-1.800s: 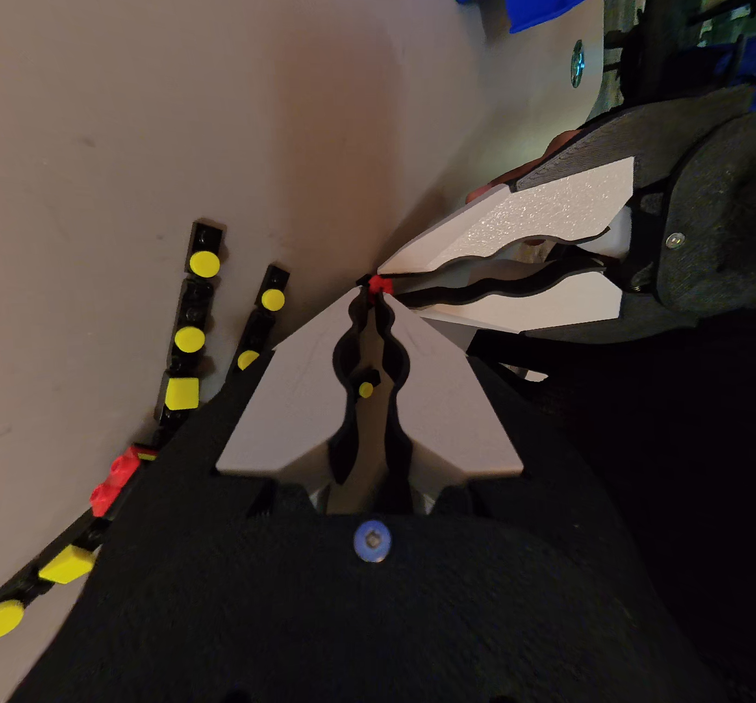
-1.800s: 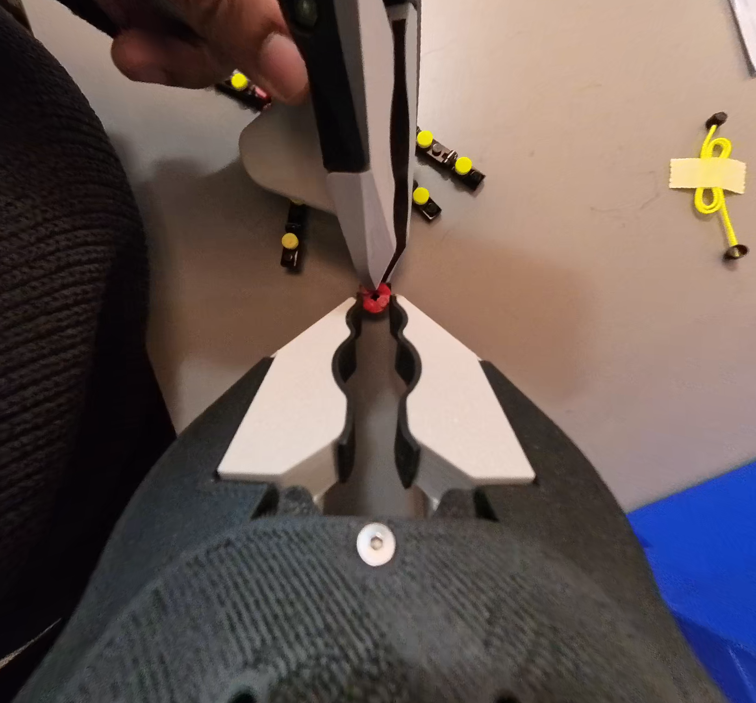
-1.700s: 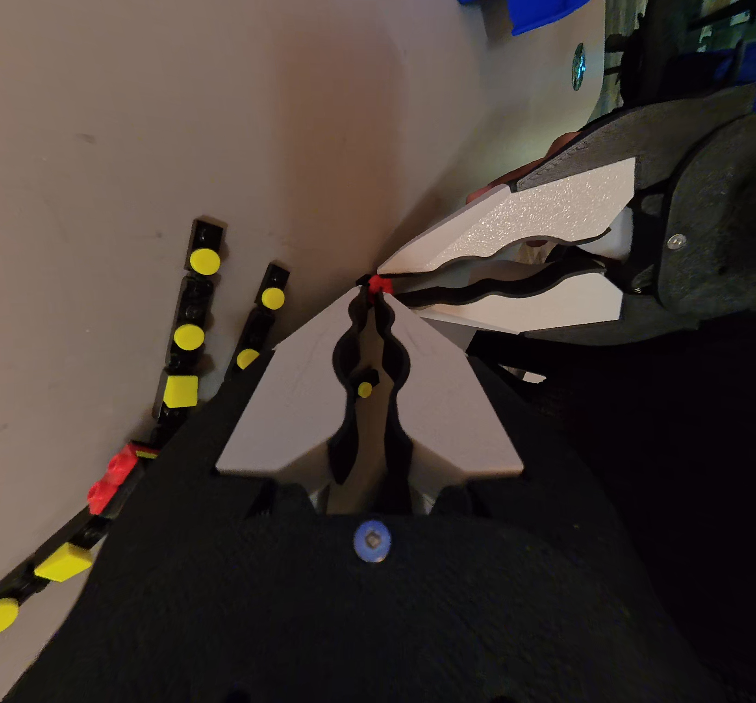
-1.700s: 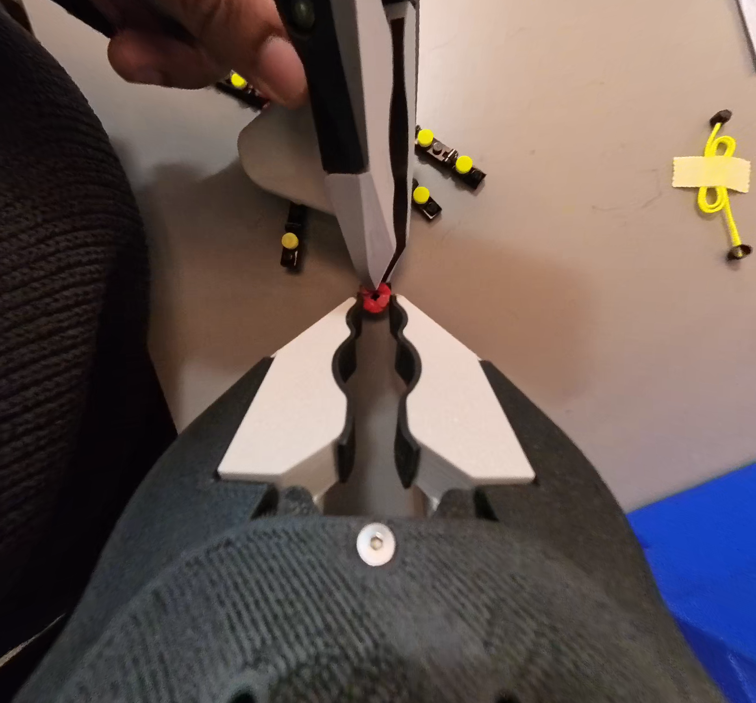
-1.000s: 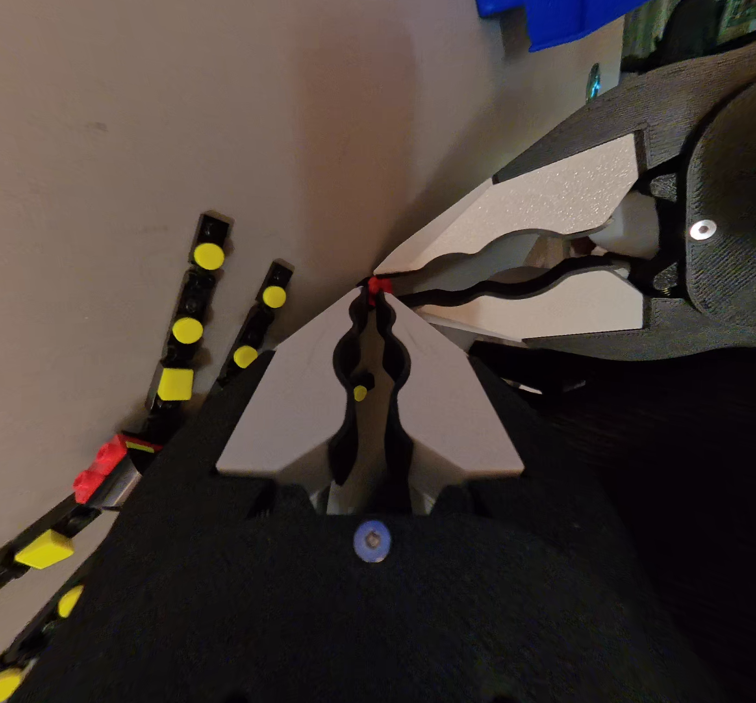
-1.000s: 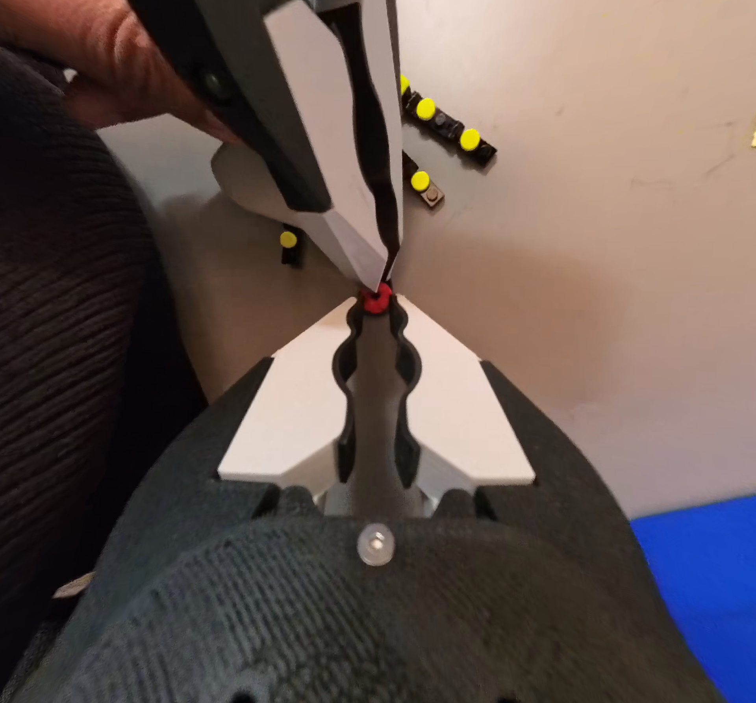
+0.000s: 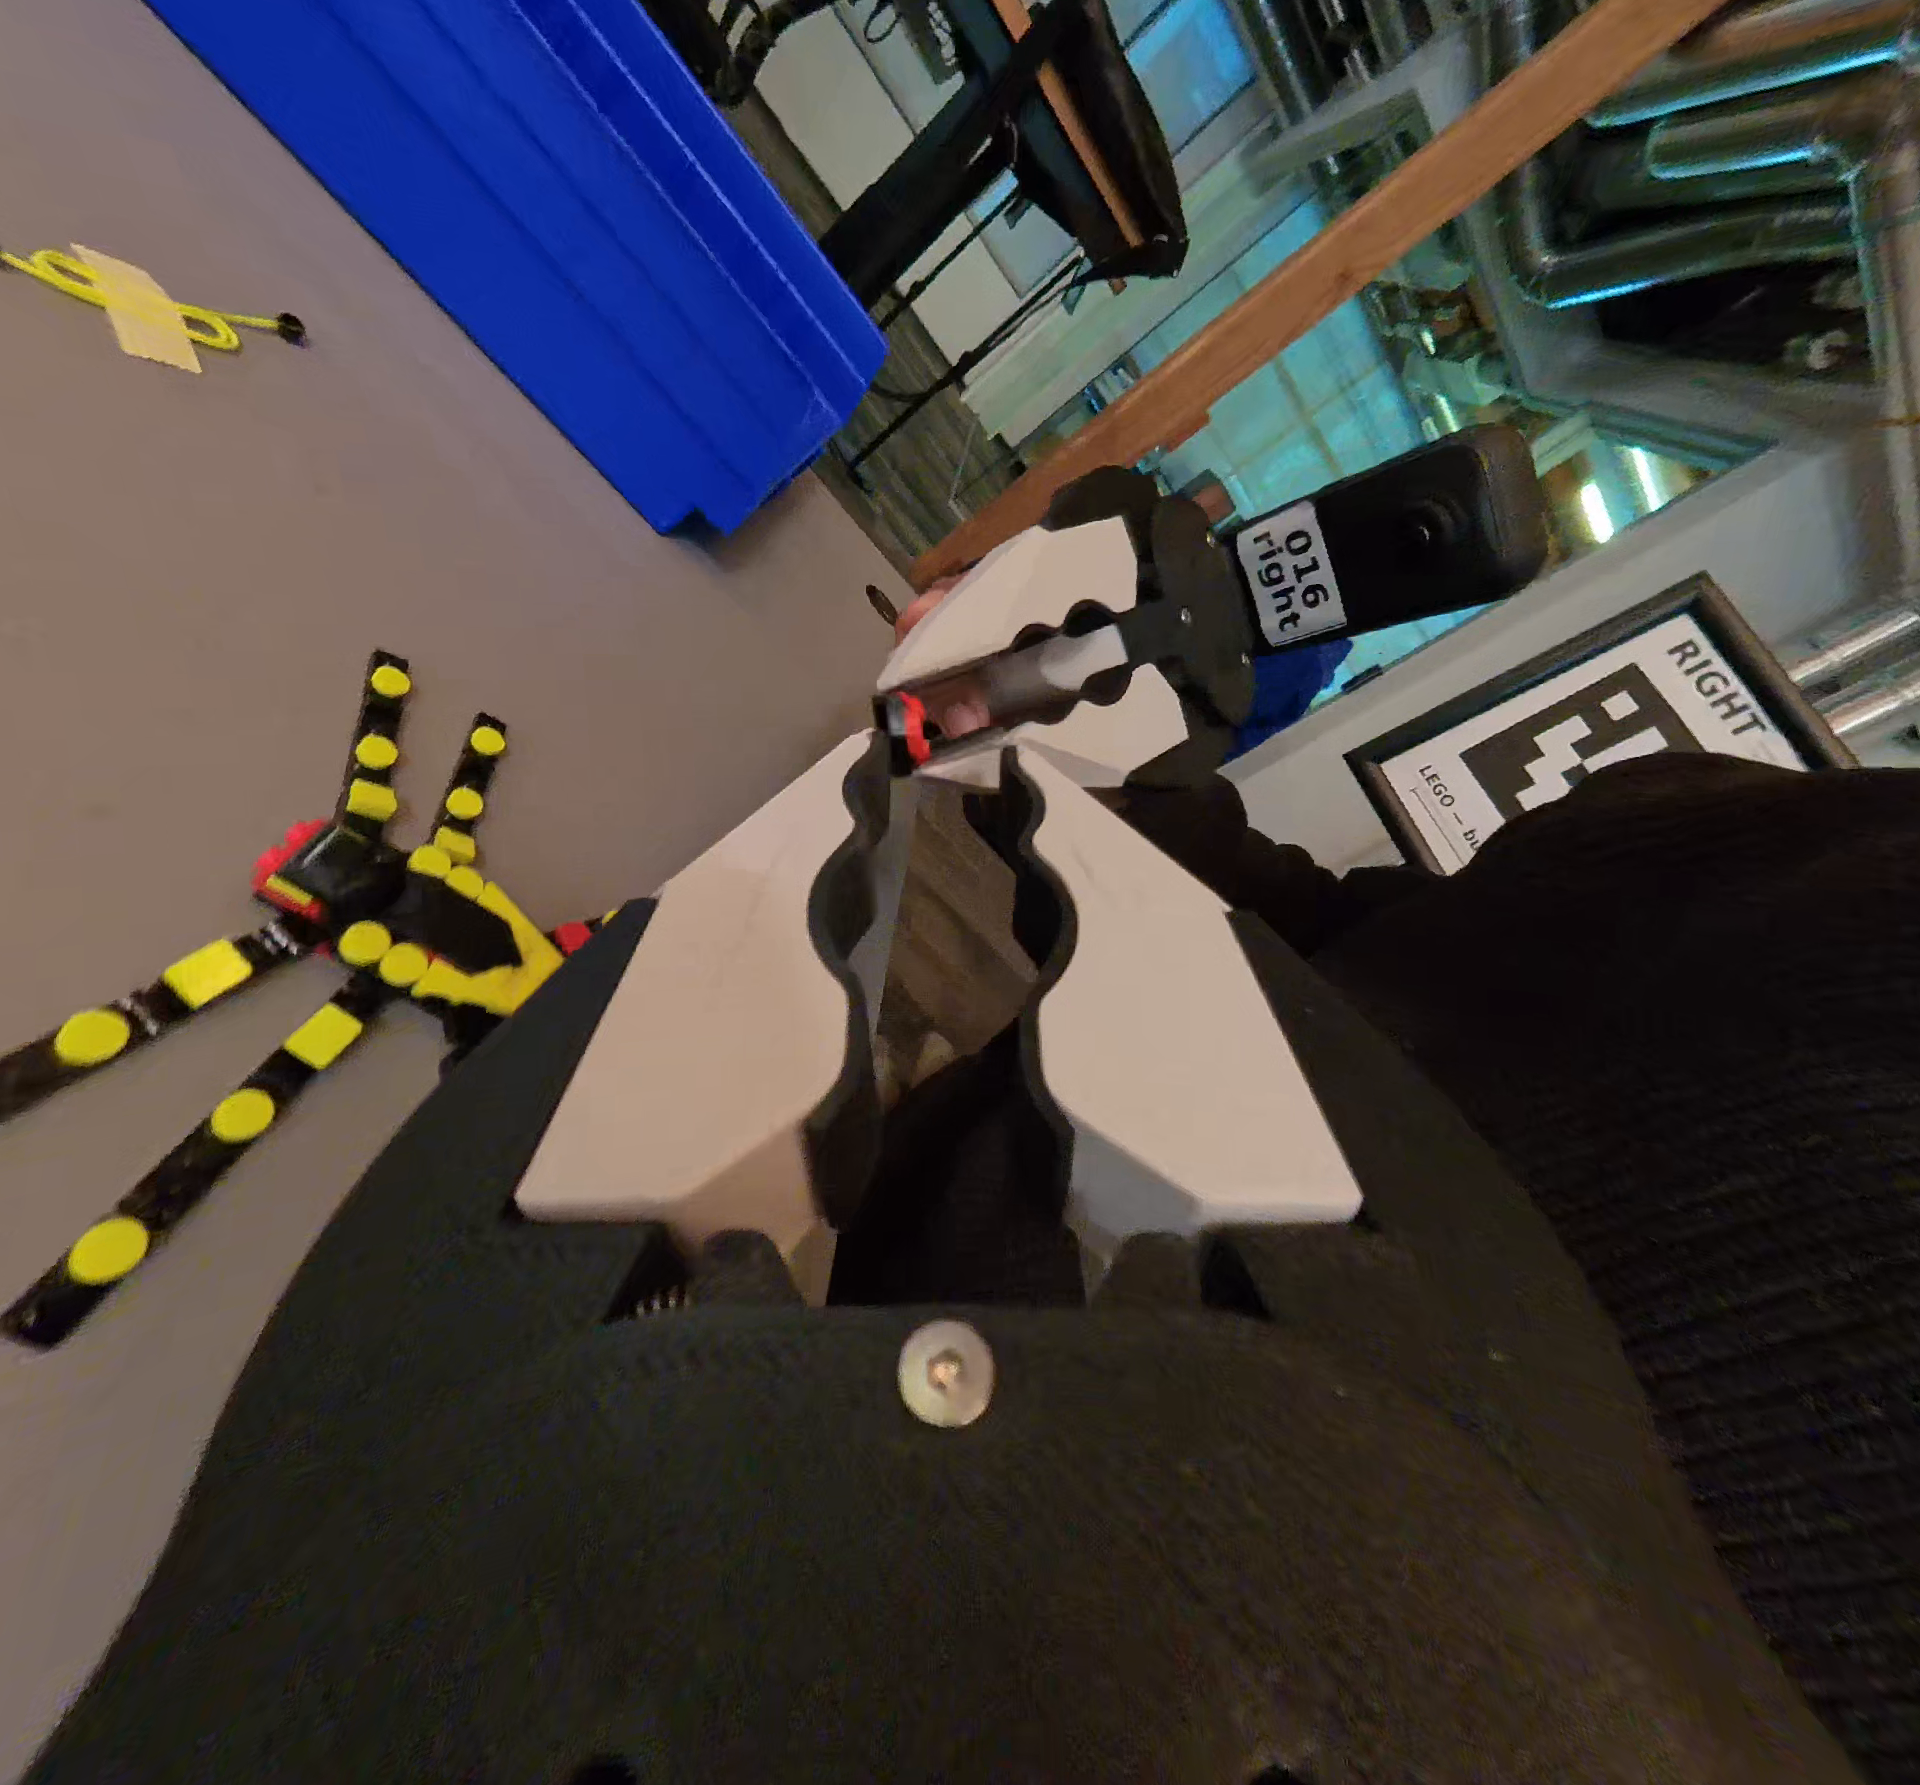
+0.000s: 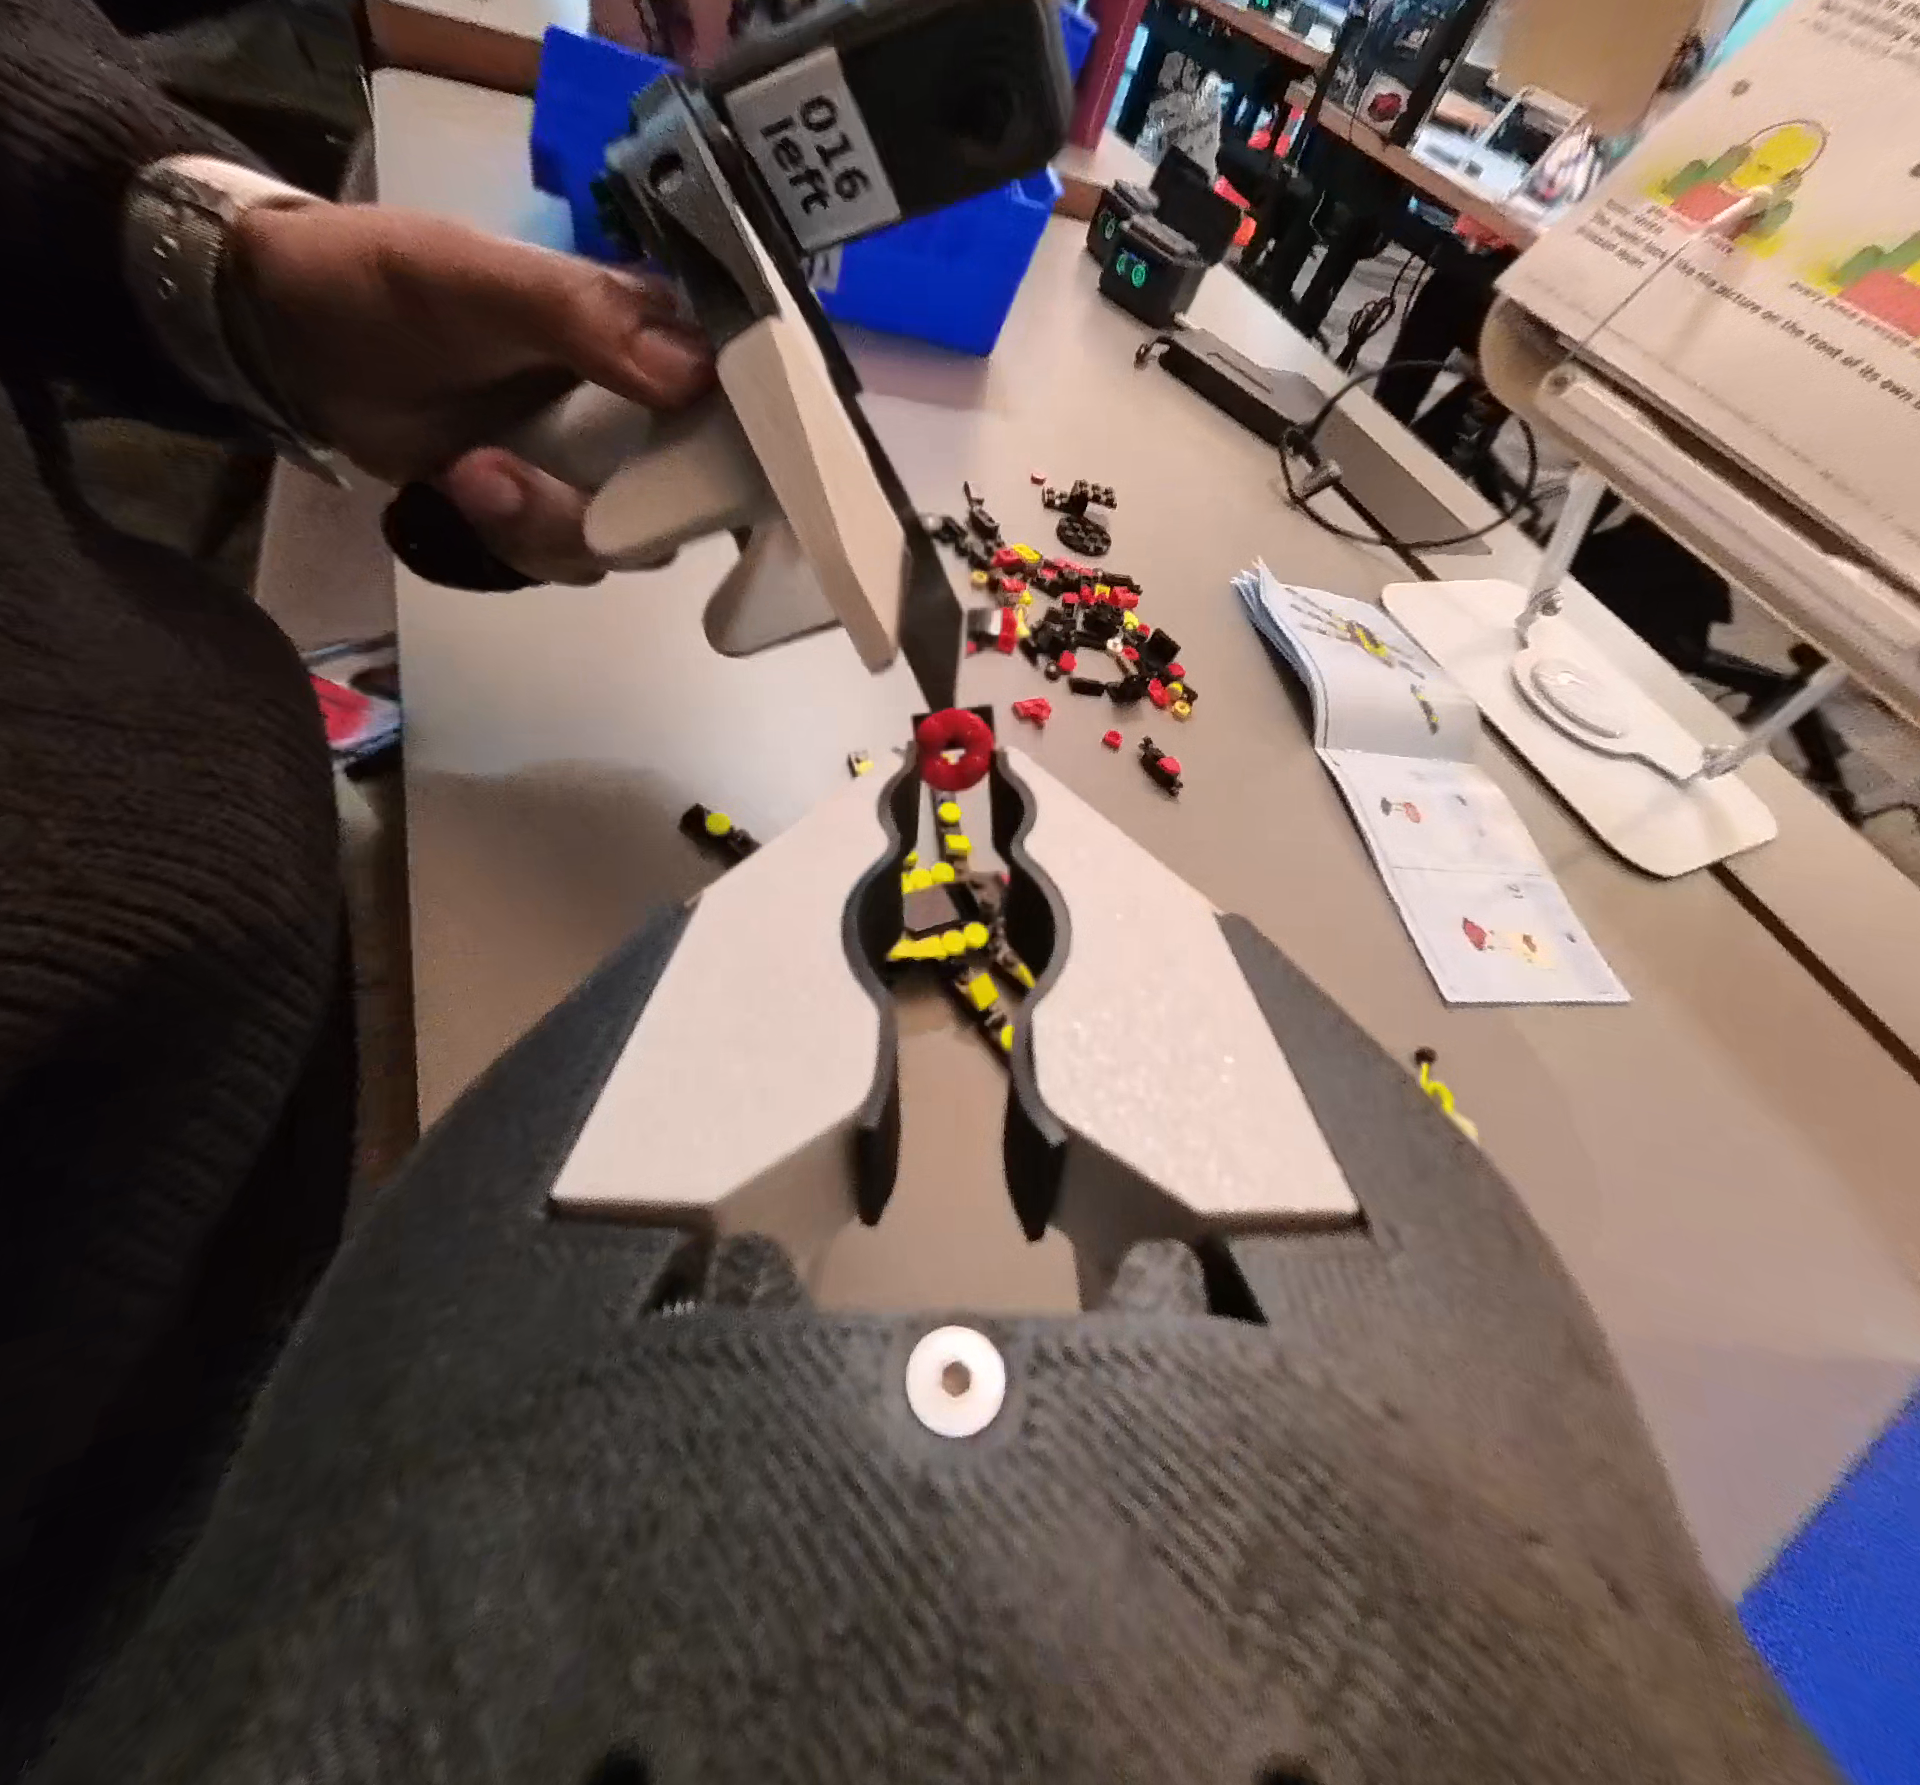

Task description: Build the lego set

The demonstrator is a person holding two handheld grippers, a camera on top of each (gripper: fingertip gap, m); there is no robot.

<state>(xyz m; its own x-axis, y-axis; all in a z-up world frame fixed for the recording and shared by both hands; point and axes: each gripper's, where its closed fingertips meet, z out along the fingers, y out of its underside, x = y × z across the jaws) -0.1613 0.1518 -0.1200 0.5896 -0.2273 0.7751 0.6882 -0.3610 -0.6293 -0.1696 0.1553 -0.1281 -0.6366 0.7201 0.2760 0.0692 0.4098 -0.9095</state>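
Your right gripper [image 8: 954,761] pinches the red ring piece [image 8: 954,748] at its tips, lifted clear above the table [image 8: 623,696]. Your left gripper [image 7: 940,764] has its tips spread a little, holding nothing, and they reach in right beside the ring. Below, the black-and-yellow lego build [image 7: 416,904] lies flat with bare tabletop around it. The loose pile of pieces [image 8: 1081,608] sits farther out, an open instruction booklet [image 8: 1423,779] to its right. A blue bin [image 7: 468,146] lines the table's edge; you cannot see inside it.
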